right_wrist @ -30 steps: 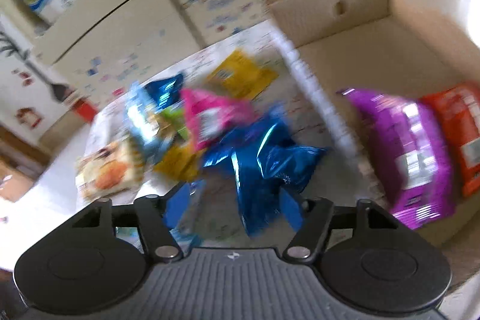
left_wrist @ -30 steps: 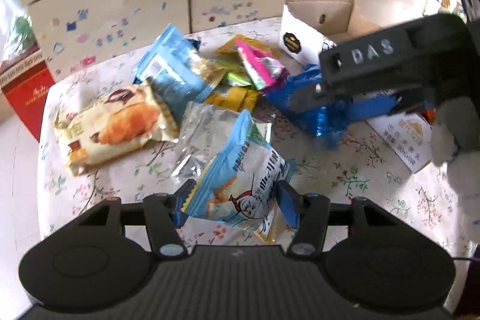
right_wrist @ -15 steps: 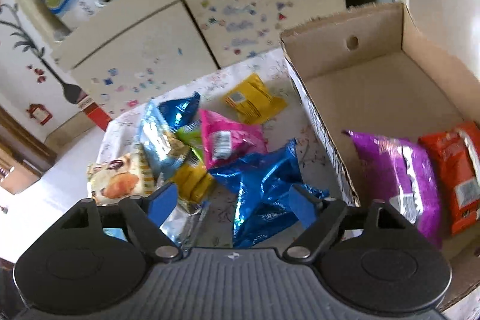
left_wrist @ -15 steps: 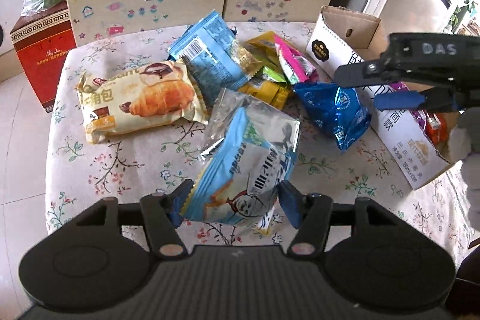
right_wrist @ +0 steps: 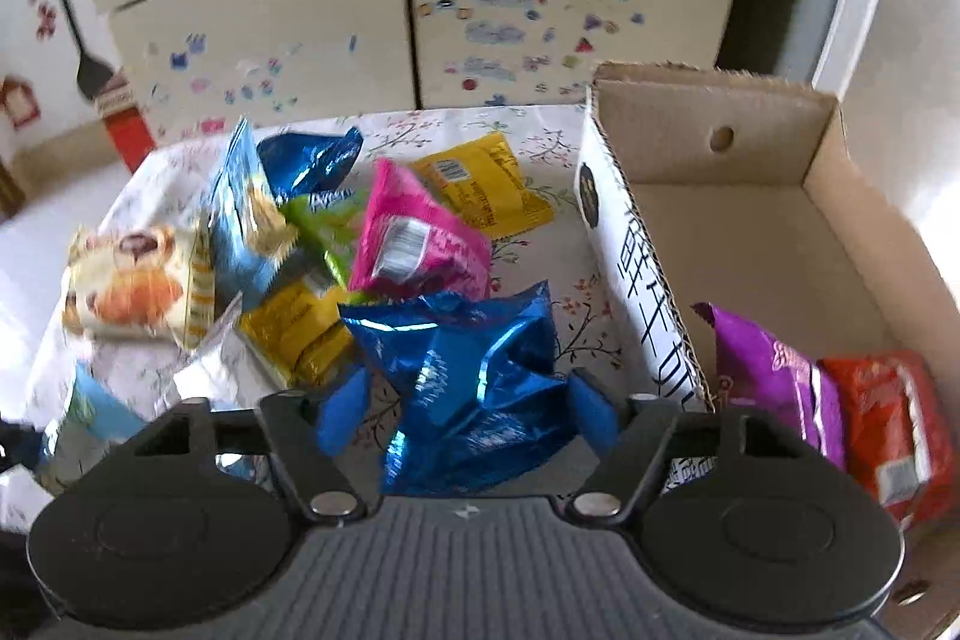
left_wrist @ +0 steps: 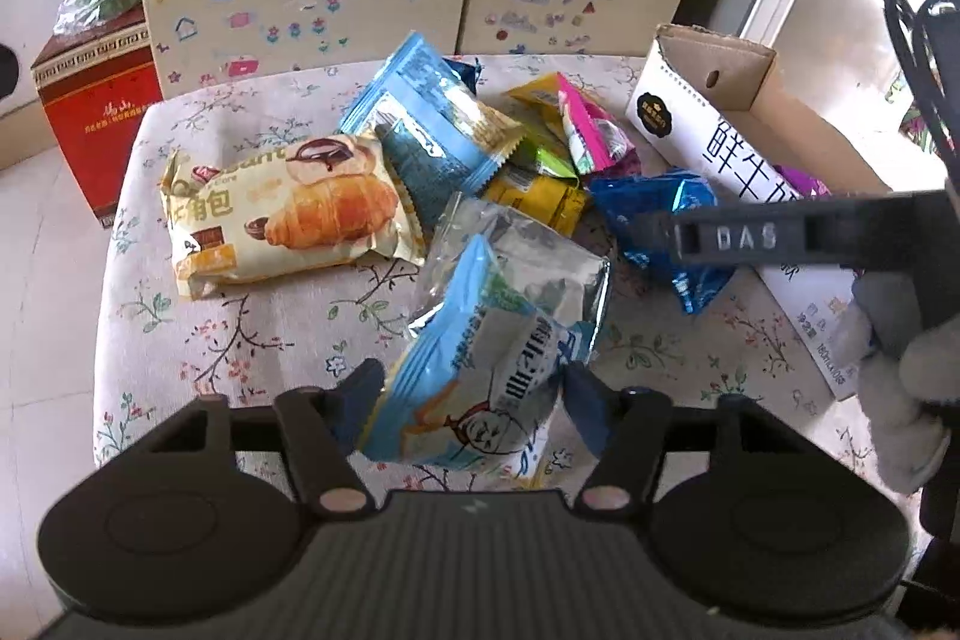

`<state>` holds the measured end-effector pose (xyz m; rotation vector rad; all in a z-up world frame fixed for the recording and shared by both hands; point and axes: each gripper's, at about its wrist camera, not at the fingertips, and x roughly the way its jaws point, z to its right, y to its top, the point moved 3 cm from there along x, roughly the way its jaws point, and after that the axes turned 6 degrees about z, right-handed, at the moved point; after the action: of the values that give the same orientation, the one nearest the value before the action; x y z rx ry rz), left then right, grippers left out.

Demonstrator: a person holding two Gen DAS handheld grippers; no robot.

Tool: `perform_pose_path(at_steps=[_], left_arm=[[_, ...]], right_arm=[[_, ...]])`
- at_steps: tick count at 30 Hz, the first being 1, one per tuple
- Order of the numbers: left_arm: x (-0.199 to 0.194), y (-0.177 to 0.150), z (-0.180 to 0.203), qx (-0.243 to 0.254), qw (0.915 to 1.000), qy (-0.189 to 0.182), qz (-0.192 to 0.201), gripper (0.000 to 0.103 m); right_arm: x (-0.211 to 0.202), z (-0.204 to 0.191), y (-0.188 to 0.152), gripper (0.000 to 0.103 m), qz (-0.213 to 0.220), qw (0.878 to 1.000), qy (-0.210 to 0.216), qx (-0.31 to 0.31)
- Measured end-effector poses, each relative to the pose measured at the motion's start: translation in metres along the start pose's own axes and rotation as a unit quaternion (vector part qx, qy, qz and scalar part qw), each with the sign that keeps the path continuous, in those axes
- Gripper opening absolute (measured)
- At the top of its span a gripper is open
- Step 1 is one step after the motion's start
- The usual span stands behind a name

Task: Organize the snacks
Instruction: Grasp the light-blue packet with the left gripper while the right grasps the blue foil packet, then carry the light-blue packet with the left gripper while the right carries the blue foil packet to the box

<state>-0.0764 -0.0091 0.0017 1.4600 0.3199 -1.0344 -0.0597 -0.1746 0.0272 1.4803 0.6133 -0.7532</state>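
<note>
Left gripper (left_wrist: 468,391): 2 blue-padded fingers pinching a light-blue snack packet (left_wrist: 474,394) printed with a cartoon face; packet sits between the pads, its lower edge near the floral tablecloth (left_wrist: 198,340). A silver foil packet (left_wrist: 522,256) lies directly behind it, touching.

Right gripper (right_wrist: 465,415): fingers spread, straddling a crumpled metallic blue packet (right_wrist: 468,376); whether the pads touch the foil cannot be told. Same gripper enters the left wrist view from the right (left_wrist: 654,226), side marked "DAS", held by a gloved hand (left_wrist: 900,382).

Loose snacks on the tablecloth, in 1 overlapping heap:
- croissant pack (left_wrist: 282,214), left side
- tall blue-striped packet (left_wrist: 432,130), leaning against the croissant pack
- pink packet (right_wrist: 414,238), just behind the metallic blue packet
- 2 yellow packets, far (right_wrist: 486,184) and near (right_wrist: 294,328)
- green packet (right_wrist: 327,226)
- second dark blue foil packet (right_wrist: 312,160) at the back

Cardboard box (right_wrist: 744,244) stands at the right edge of the table, open top. Inside, at its near end: purple packet (right_wrist: 768,370) and red packet (right_wrist: 888,418), side by side, touching.

Right wrist view slightly blurred at left.
</note>
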Motion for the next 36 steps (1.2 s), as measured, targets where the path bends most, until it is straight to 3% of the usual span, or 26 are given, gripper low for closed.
perform_pose_path(at_steps=[2, 5, 8, 11, 12, 24, 25, 27, 30, 36], left_arm=[[-0.001, 0.000, -0.001, -0.001, 1.0000, -0.002, 0.000, 0.056], [-0.003, -0.001, -0.001, -0.004, 1.0000, -0.005, -0.001, 0.054], [-0.004, 0.000, -0.002, -0.011, 0.9999, -0.005, 0.001, 0.054], [-0.005, 0.001, -0.001, -0.011, 0.9998, -0.013, 0.003, 0.052], [-0.005, 0.001, -0.001, -0.011, 0.9998, -0.014, 0.003, 0.052], [0.008, -0.001, 0.004, 0.001, 1.0000, -0.005, -0.006, 0.056], [0.007, -0.001, 0.005, 0.003, 1.0000, -0.002, -0.002, 0.054], [0.005, 0.000, 0.007, 0.009, 0.9999, -0.001, 0.004, 0.037], [0.003, -0.001, 0.010, 0.013, 0.9999, -0.004, 0.007, 0.025], [-0.001, -0.003, 0.014, 0.014, 0.9998, -0.011, 0.012, 0.014]], right_arm=[[-0.003, 0.000, 0.001, 0.064, -0.007, 1.000, 0.023, 0.004], [-0.006, 0.002, 0.001, 0.063, -0.021, 0.997, 0.070, 0.026], [-0.010, 0.002, 0.004, 0.067, -0.003, 0.998, 0.059, 0.026], [-0.012, 0.006, 0.008, 0.090, 0.016, 0.998, 0.048, 0.038], [-0.012, 0.006, 0.008, 0.092, 0.020, 0.998, 0.048, 0.040], [0.017, -0.013, 0.000, 0.090, 0.000, 0.999, 0.039, 0.020], [0.017, -0.013, 0.001, 0.083, -0.001, 0.999, 0.039, 0.020], [0.016, -0.014, 0.000, 0.069, -0.003, 0.999, 0.028, 0.014], [0.014, -0.011, -0.002, 0.066, -0.005, 0.999, 0.028, 0.021], [0.008, -0.008, -0.003, 0.062, -0.004, 0.999, 0.037, 0.034]])
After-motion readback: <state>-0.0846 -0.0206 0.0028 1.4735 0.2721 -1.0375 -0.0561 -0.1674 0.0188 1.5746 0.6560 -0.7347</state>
